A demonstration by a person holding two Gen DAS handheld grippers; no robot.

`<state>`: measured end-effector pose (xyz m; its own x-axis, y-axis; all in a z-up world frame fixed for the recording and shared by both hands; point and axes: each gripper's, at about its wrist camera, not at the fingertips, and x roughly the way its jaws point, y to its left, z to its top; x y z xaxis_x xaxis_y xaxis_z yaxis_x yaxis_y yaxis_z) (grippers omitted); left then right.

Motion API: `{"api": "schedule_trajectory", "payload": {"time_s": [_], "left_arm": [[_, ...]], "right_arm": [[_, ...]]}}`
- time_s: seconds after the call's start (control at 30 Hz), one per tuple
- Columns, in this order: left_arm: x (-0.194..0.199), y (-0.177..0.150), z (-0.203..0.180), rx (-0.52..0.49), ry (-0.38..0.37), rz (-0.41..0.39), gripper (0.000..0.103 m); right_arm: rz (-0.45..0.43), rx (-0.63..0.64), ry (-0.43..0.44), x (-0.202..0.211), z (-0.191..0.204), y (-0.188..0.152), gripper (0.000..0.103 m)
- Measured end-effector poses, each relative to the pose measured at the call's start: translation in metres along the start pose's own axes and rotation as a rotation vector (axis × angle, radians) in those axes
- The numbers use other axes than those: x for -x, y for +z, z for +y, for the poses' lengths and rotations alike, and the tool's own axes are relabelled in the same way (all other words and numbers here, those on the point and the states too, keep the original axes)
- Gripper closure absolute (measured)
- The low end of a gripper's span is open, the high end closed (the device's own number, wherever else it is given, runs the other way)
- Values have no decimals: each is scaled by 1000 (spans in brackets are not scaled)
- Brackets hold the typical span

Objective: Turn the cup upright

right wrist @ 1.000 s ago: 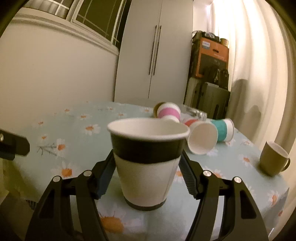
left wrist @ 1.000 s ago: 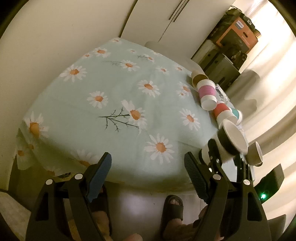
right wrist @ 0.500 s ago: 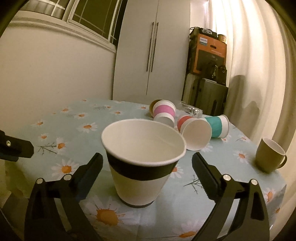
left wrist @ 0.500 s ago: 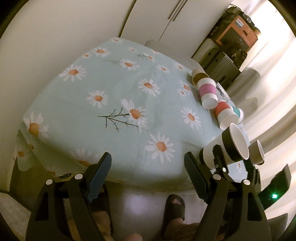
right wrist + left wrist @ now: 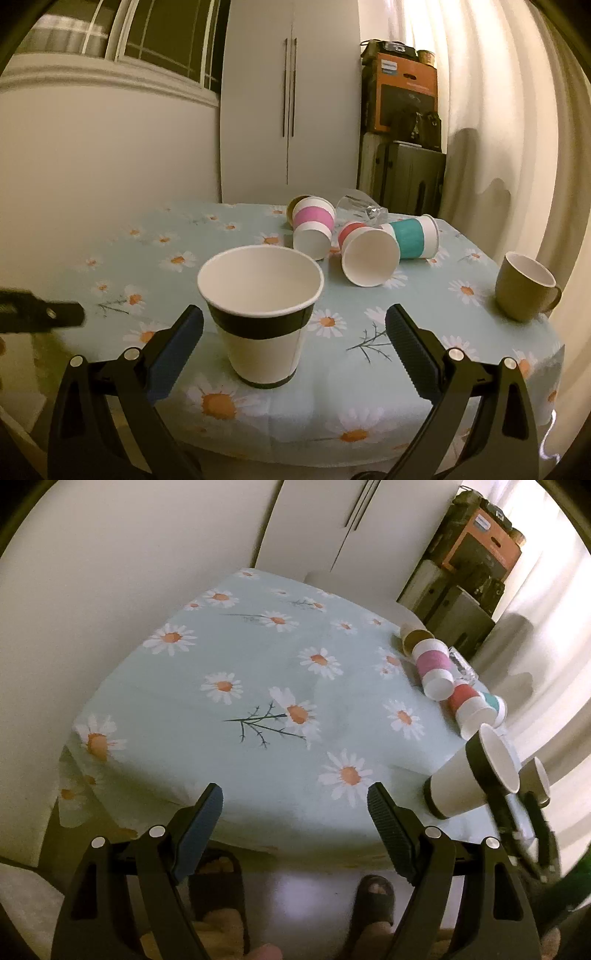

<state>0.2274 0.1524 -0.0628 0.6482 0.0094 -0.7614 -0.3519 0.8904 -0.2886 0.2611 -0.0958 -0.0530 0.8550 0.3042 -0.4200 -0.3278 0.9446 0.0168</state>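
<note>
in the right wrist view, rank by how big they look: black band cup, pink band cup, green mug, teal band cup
1. black band cup, nearest the camera, so partly nearness
2. green mug
3. pink band cup and teal band cup: look alike, both lying down farther back, not ranked

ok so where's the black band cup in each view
Left wrist: black-banded cup at the right edge, standing on the table beyond the left claw.
Right wrist: same cup centre frame, upright, between the open fingers of the right claw, untouched.
Shared landmark: the pink-banded cup lying on its side behind it.
</note>
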Motion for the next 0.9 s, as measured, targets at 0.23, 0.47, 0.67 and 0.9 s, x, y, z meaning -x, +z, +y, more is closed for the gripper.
{"api": "schedule_trajectory", "payload": {"time_s": [0.23,0.47,0.67,0.9], "left_arm": [[15,-12,-20,-126,86,-88,24],[39,-37,-37,-234,103,-165,24],[78,-70,-45,-264,51,-230,24],[116,-111,-63,-345,14,-311,24]], "right_arm": [[19,-20,44,34,-12,1,5],[64,-78,72,72,-40,0,5],[85,-98,112,116,-63,-5,5],[52,-119,127,174,-74,-12,5]]}}
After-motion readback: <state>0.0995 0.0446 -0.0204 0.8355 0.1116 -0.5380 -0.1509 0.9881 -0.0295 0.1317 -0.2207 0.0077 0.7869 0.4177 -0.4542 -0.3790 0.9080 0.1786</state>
